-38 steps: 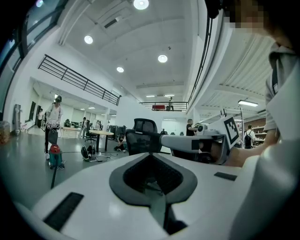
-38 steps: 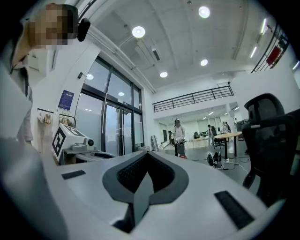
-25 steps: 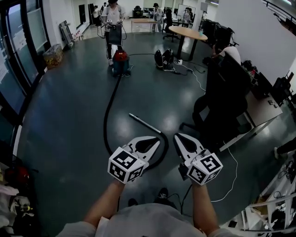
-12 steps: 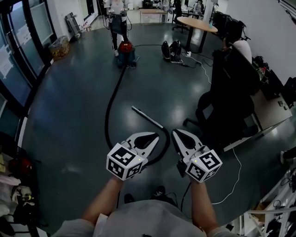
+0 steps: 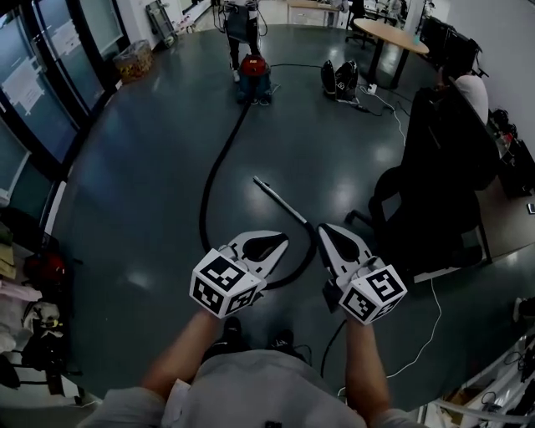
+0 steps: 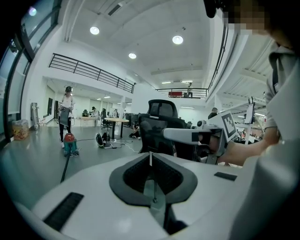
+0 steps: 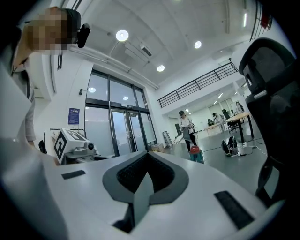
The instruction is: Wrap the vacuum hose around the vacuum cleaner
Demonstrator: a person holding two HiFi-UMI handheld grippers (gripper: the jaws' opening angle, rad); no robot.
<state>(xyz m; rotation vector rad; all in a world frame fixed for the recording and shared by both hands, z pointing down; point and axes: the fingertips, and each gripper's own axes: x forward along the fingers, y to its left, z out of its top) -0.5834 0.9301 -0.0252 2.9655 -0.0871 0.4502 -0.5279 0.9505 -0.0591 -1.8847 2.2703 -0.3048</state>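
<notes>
**Head view.** The left gripper [image 5: 282, 242] and the right gripper [image 5: 323, 230] are held side by side at six o'clock. Their tips point toward twelve, above the dark glossy floor [image 5: 142, 192]. Neither carries anything.

The long black flexible vacuum hose [image 5: 219, 163] lies on the floor. It leaves the small red-topped, teal-bodied vacuum cleaner [image 5: 253, 71] at twelve o'clock and runs down toward seven. It then curls beneath the grippers and meets a thin silver metal wand [image 5: 280, 201] lying near centre. The hose is not wound on the cleaner.

A standing person [image 5: 241, 15] is just behind the cleaner. A black high-backed office chair [image 5: 447, 159] stands at three o'clock. Black bags [image 5: 338, 79] sit at one o'clock, near a round wooden table [image 5: 399, 32].

**Left gripper view.** The left gripper's jaws are clenched, pads meeting, with nothing between them. The cleaner shows at nine o'clock, well apart, with the hose trailing from it toward seven. The right gripper appears at three o'clock, near but not touching. The chair stands at twelve.

**Right gripper view.** The right gripper's jaws are pressed fully together on nothing. The cleaner and the person stand at three o'clock, well apart. The left gripper's marker cube shows at nine. Tall glass doors [image 7: 117, 126] stand at eleven.
</notes>
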